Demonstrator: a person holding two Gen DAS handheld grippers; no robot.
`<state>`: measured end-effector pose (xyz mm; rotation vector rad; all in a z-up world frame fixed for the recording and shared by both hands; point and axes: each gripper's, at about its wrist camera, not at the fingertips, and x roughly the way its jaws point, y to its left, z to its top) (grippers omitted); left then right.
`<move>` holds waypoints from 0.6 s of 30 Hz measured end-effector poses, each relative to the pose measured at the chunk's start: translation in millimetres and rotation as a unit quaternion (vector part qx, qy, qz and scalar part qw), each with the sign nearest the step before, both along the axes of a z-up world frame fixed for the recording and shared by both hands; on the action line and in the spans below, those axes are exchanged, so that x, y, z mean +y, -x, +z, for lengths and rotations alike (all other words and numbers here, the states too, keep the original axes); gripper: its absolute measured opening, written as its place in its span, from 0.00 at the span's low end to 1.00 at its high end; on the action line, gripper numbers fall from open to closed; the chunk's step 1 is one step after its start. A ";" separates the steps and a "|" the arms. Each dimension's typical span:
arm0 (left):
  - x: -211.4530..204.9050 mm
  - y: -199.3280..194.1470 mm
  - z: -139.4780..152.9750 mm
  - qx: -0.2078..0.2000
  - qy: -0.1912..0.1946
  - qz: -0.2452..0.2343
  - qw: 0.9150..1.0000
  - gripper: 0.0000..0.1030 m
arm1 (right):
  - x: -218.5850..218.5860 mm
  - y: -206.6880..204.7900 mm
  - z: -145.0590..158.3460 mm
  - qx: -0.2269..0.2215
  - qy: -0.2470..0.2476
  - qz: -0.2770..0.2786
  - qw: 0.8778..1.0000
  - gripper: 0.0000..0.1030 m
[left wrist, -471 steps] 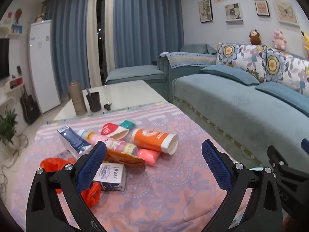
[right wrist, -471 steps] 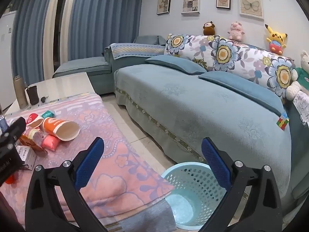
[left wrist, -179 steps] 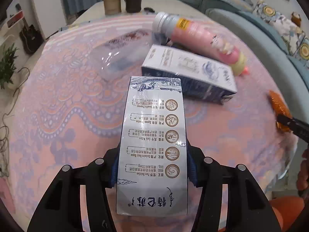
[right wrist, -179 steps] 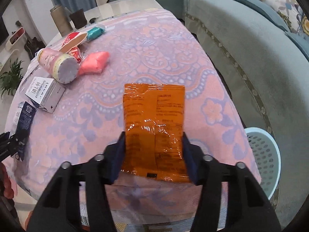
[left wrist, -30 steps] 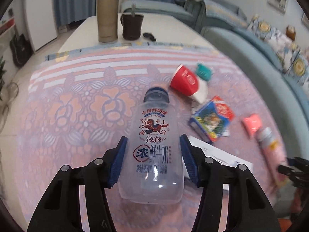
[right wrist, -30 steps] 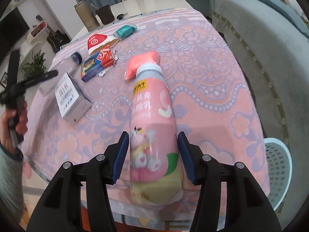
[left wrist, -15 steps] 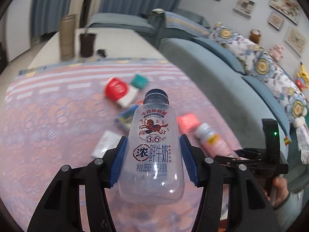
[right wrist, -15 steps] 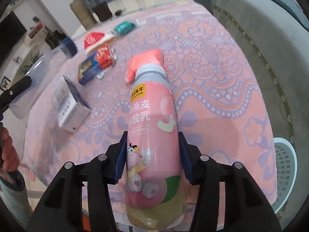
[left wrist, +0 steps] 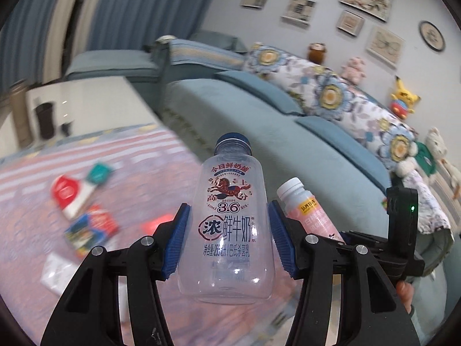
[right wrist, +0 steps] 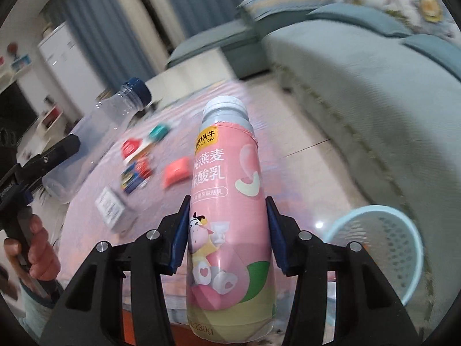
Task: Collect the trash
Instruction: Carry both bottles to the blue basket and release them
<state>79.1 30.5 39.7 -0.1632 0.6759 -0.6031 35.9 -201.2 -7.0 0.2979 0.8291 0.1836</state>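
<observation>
Trash lies scattered over the tabletop (left wrist: 34, 155), which wears a pink patterned cloth and spreads ahead of and below both claws. A long blue-grey sofa (left wrist: 288, 132) fills the ground beyond the left claw and to its right. Low on the floor, right of the right claw, stands a pale blue perforated basket (right wrist: 403, 225), clear of the tabletop's edge.

The left claw (left wrist: 229, 240) is clamped on a clear, empty milk bottle (left wrist: 230, 219) with a dark blue cap, its blue pads pressed to both sides, cap pointing away. The right claw (right wrist: 227, 230) grips a pink yoghurt bottle (right wrist: 227, 201) with a pale cap in the same way, both pads against its body.

Ahead of the right claw and to its left on the cloth lie a white box (right wrist: 111, 206), a blue and red packet (right wrist: 135, 176), a red and white wrapper (right wrist: 131, 147), a coral pouch (right wrist: 177, 174) and a small teal packet (right wrist: 158, 131). All are blurred.
</observation>
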 end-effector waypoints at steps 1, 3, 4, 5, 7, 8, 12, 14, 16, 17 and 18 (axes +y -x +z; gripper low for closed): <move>-14.9 -0.3 2.6 -0.004 0.000 -0.011 1.000 0.51 | -13.6 6.2 1.1 -0.003 0.004 -0.018 1.000 0.44; -44.0 -2.1 4.1 -0.008 0.000 -0.035 0.999 0.51 | -36.3 15.4 0.1 -0.004 0.007 -0.046 0.999 0.44; -55.5 -2.7 2.9 -0.008 0.000 -0.043 0.999 0.51 | -48.6 19.7 -1.8 -0.004 0.005 -0.059 0.998 0.44; -69.9 -3.6 1.2 -0.007 -0.002 -0.054 0.999 0.51 | -60.1 24.0 -4.5 -0.002 0.004 -0.072 0.997 0.44; -96.0 -5.6 -5.1 -0.005 -0.007 -0.075 0.997 0.51 | -82.4 32.7 -15.6 0.006 0.001 -0.098 0.995 0.44; -109.2 -6.4 -9.0 -0.003 -0.010 -0.086 0.996 0.51 | -91.6 35.4 -21.1 0.010 -0.001 -0.108 0.994 0.44; -158.8 -12.0 -35.3 0.023 -0.032 -0.127 0.991 0.51 | -129.1 46.5 -56.1 0.042 -0.015 -0.158 0.986 0.44; -176.0 -12.6 -51.1 0.036 -0.045 -0.143 0.988 0.51 | -142.5 49.3 -71.6 0.059 -0.024 -0.175 0.982 0.44; -198.8 -12.6 -69.3 0.053 -0.063 -0.161 0.984 0.51 | -154.2 50.9 -91.1 0.082 -0.022 -0.196 0.977 0.44; -207.6 -12.5 -76.6 0.060 -0.071 -0.168 0.982 0.51 | -160.5 51.3 -102.4 0.097 -0.025 -0.205 0.974 0.44; -214.3 -12.4 -84.6 0.067 -0.077 -0.174 0.979 0.51 | -163.9 51.1 -109.5 0.105 -0.029 -0.210 0.972 0.45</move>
